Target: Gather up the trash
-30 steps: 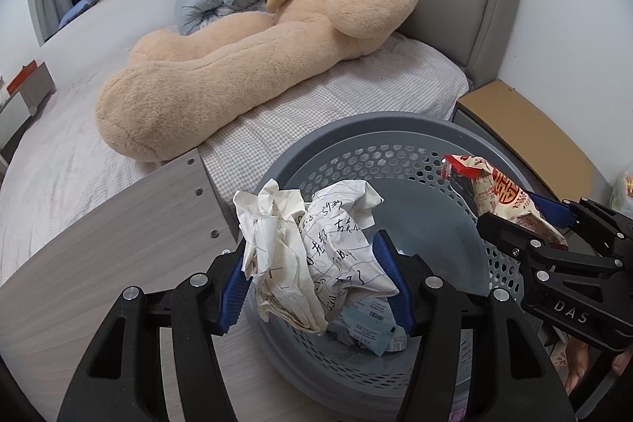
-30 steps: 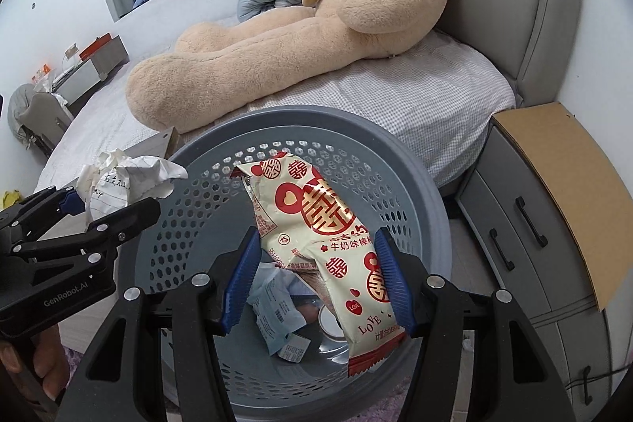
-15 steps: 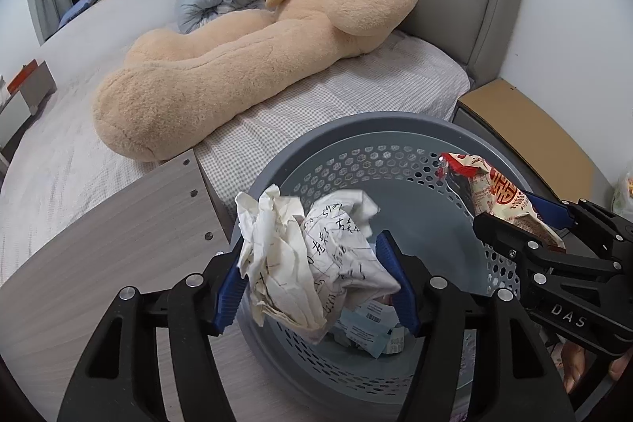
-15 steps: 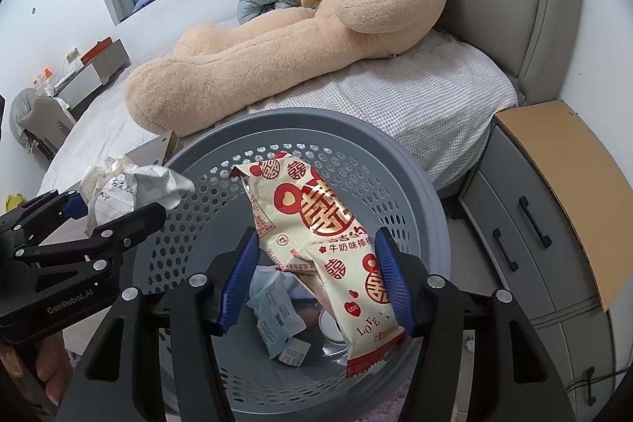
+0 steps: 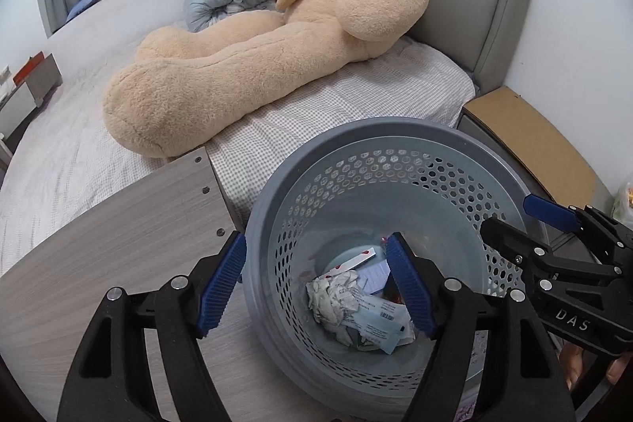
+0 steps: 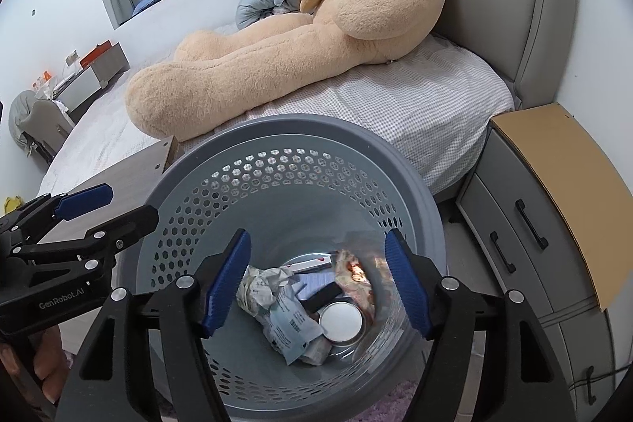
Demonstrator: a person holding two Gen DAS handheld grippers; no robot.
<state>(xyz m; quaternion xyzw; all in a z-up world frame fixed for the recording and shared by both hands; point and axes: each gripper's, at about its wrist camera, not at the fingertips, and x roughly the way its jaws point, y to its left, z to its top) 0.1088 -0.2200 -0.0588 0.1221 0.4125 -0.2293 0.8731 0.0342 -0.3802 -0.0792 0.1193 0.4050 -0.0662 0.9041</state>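
Note:
A grey perforated trash basket (image 5: 395,133) (image 6: 292,129) stands beside the bed. At its bottom lie a crumpled paper ball (image 5: 336,297) (image 6: 261,287), a blurred red snack wrapper (image 6: 356,273), a pale blue packet (image 5: 379,323) (image 6: 289,327) and a round lid (image 6: 341,323). My left gripper (image 5: 316,285) hangs over the basket's left rim, jaws opening, nothing between them. My right gripper (image 6: 318,279) hangs over the basket's middle, jaws opening, also empty. Each gripper shows in the other's view, the right gripper (image 5: 530,220) at right and the left gripper (image 6: 107,206) at left.
A big tan teddy bear (image 5: 277,38) (image 6: 316,38) lies on the bed behind the basket. A wooden board (image 5: 118,224) sits left of the basket. A grey nightstand (image 6: 526,248) topped with cardboard (image 6: 561,184) stands at right by the wall.
Both grippers opened. The crumpled paper dropped from the left one and the red snack wrapper from the right one; both now lie in the basket.

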